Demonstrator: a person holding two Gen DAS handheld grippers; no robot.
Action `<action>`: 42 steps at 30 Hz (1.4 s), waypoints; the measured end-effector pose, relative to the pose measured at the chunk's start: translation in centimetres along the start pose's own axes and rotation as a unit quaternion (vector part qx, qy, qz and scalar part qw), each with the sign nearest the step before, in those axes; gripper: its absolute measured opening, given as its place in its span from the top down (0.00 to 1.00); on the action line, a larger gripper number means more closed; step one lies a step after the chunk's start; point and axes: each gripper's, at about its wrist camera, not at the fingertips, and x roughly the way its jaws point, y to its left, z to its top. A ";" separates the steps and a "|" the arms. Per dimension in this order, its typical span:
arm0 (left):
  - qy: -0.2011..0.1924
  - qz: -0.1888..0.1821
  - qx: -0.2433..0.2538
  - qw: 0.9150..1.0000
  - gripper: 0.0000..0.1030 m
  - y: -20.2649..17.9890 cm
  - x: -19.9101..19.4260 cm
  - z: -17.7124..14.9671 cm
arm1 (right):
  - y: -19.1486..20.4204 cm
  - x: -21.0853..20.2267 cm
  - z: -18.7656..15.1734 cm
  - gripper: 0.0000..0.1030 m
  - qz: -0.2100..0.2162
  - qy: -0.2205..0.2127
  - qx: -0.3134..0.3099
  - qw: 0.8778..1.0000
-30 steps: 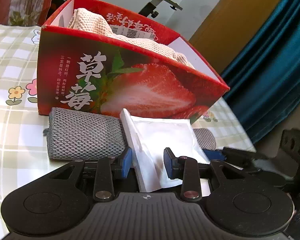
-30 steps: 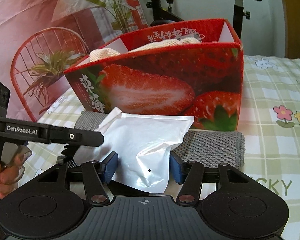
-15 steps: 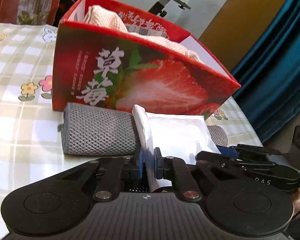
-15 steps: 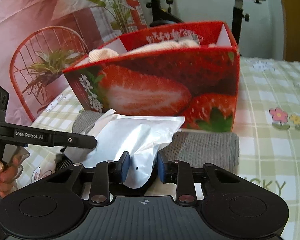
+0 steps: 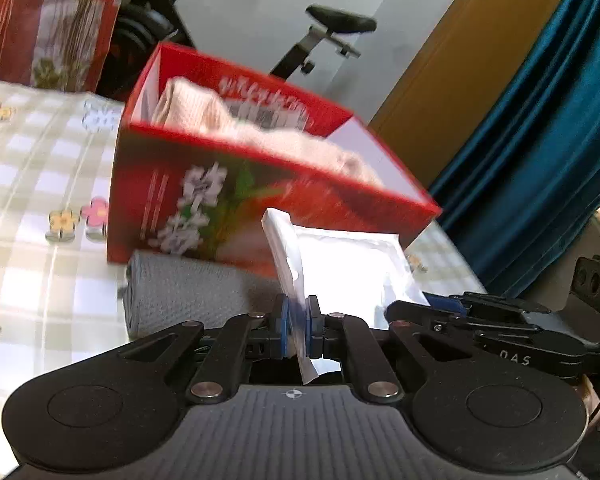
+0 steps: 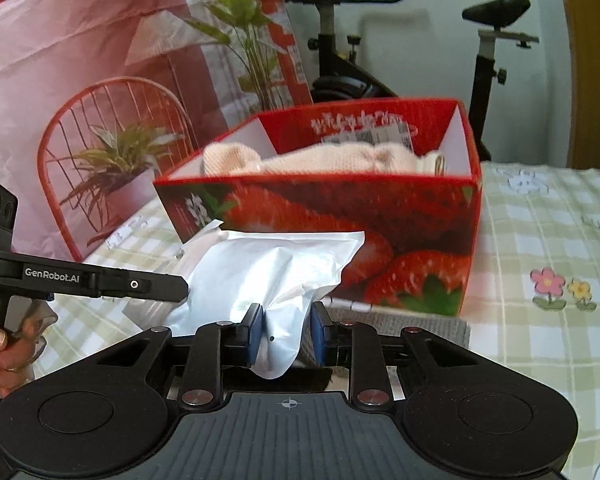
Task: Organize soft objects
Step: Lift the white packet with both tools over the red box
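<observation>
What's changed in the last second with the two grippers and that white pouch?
Both grippers have just been closing and now pinch the white pouch: the left gripper on its thin edge, the right gripper on a corner. The pouch has risen off the grey cloth toward the red box. The grey cloth stays on the table in front of the box, and the beige cloth stays inside it.

Box at centre, pouch and folded cloth before it

The box stands mid-frame on the table, a towel inside it. Before it lies a folded cloth, with the pouch above that (nearer the lens). An exercise bike stands behind, upper right; a plant sits at left.
</observation>
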 end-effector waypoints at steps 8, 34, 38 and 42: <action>-0.049 -0.011 0.031 0.998 0.92 -2.7 -2.9 2.2 | 0.9 -2.4 2.4 0.78 -0.002 -0.035 -0.020 0.999; -0.068 -0.003 0.051 0.996 0.92 -3.2 -1.6 6.0 | 0.0 -2.3 7.5 0.78 0.001 -0.063 -0.046 0.997; -0.065 0.010 0.064 0.996 0.92 -2.7 0.2 8.0 | -1.2 -0.5 9.7 0.78 -0.001 -0.057 -0.050 0.997; -0.057 0.016 0.073 0.996 0.92 -1.9 2.7 10.6 | -3.1 1.5 12.0 0.78 -0.003 -0.054 -0.044 0.998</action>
